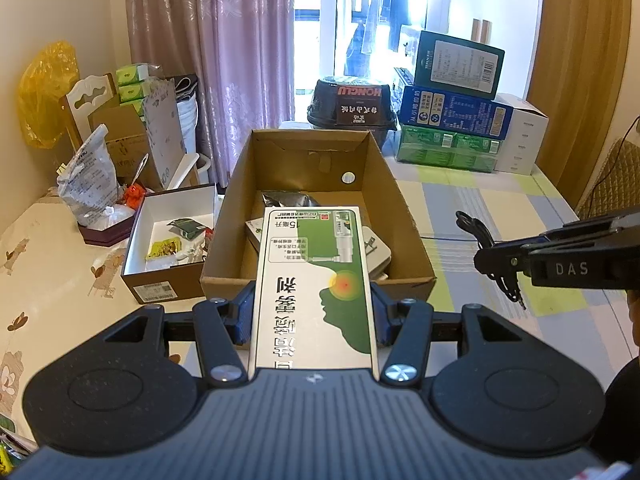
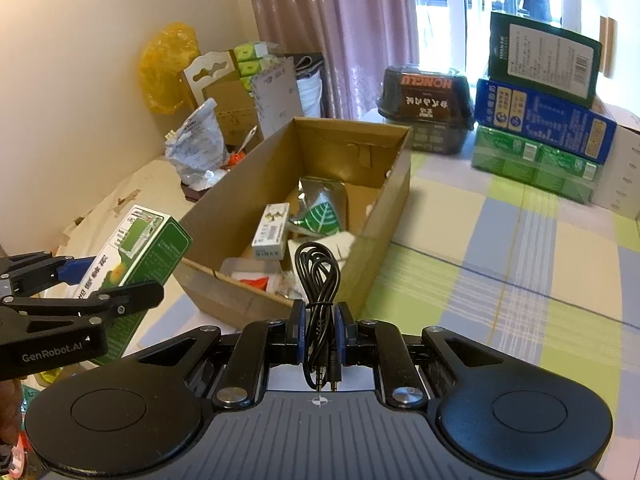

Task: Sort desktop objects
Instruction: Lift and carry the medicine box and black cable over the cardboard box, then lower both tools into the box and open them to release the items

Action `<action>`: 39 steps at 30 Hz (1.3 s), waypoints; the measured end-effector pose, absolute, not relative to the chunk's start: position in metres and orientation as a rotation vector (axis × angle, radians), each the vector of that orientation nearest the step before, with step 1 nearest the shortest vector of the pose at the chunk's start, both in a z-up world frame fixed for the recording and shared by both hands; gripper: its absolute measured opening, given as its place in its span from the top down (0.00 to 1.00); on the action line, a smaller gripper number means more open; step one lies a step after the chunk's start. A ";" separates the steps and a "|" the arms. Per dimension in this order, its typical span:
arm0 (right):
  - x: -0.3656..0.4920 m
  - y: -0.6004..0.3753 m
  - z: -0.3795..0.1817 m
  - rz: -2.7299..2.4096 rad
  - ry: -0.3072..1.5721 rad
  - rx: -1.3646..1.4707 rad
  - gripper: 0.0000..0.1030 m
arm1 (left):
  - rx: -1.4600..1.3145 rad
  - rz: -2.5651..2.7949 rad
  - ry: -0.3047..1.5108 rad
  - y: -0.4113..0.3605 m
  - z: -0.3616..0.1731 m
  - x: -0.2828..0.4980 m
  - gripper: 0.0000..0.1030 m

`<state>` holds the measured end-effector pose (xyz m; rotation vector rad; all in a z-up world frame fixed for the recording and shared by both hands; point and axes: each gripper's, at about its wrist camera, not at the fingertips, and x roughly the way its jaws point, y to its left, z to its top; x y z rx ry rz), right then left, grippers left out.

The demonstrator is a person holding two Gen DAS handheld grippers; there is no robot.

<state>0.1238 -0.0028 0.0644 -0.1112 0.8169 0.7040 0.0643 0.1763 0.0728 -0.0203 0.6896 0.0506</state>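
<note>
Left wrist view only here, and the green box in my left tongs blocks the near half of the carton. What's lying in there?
Observer: A small white box lies mid-carton, beside a leaf-print packet.
Operator: Is the cable secure in the right tongs?
Observer: Yes, its bundle is pinched between the pads, with the plugs dangling toward the camera.
Operator: Is my green box over the opening?
Observer: No. It looks left of the carton's near corner, outside the rim.
</note>
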 end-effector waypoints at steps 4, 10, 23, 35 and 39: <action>0.129 0.006 0.066 0.715 0.813 -0.112 0.89 | -0.009 0.046 0.689 0.179 0.074 0.072 0.51; 0.136 0.016 0.066 0.730 0.816 -0.108 0.89 | -0.005 0.032 0.697 0.182 0.073 0.083 0.51; 0.154 0.030 0.066 0.741 0.818 -0.104 0.89 | 0.009 0.022 0.710 0.188 0.073 0.102 0.51; 0.171 0.043 0.066 0.751 0.814 -0.108 0.89 | 0.043 0.021 0.715 0.197 0.077 0.122 0.51; 0.177 0.048 0.065 0.753 0.815 -0.111 0.89 | 0.049 0.019 0.720 0.201 0.076 0.128 0.51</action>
